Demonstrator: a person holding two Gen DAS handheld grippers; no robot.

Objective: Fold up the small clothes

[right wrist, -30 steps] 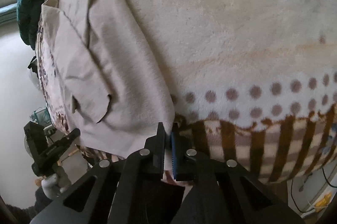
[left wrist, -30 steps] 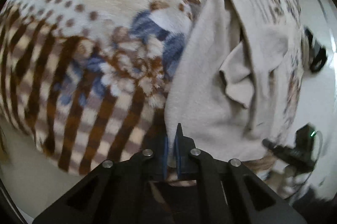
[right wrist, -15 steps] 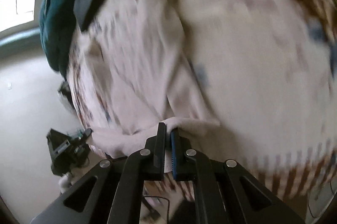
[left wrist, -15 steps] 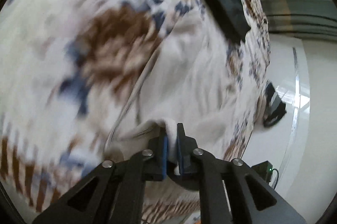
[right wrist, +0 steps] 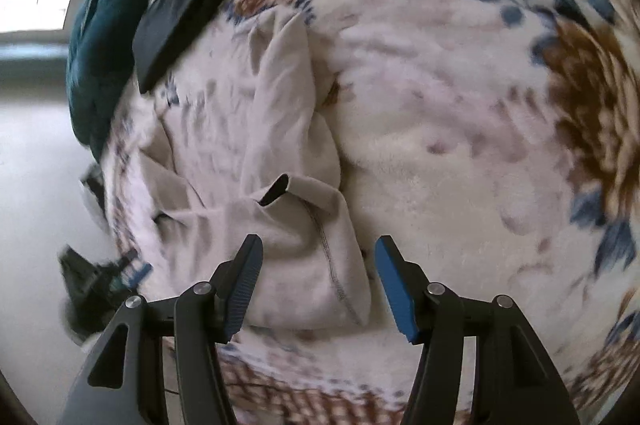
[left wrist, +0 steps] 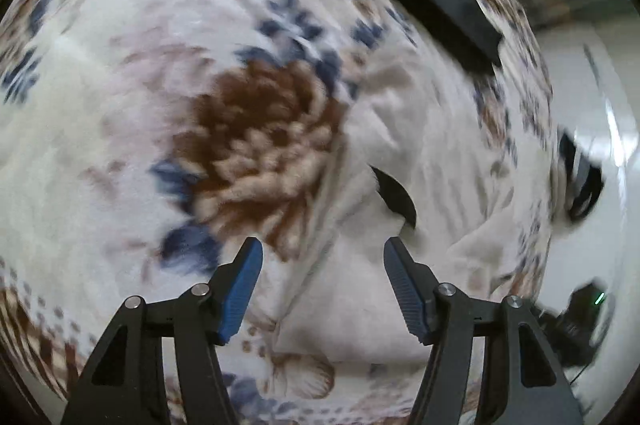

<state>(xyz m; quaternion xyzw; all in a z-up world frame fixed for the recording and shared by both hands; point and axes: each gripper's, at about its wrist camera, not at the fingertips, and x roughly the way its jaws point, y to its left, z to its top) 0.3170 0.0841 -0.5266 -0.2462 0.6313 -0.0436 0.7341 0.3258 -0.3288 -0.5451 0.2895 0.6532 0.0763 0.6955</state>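
A cream garment (left wrist: 360, 289) lies folded over on a floral fleece blanket (left wrist: 120, 145). In the left wrist view it sits right of centre, with a dark opening showing in its fold. My left gripper (left wrist: 322, 257) is open and empty just above its near edge. In the right wrist view the garment (right wrist: 288, 249) lies left of centre with a stitched seam toward me. My right gripper (right wrist: 316, 253) is open and empty over the garment's near corner. The floral blanket (right wrist: 460, 105) fills the rest.
A folded black garment (left wrist: 432, 1) lies at the far end of the blanket; it also shows in the right wrist view (right wrist: 176, 13) beside a dark teal bundle (right wrist: 100, 49). The blanket's edge drops to a pale floor with dark devices (left wrist: 580, 181) (right wrist: 92, 289).
Both grippers carried the garment's edge forward over the garment, then opened and let it go. The garment now lies folded on the blanket.
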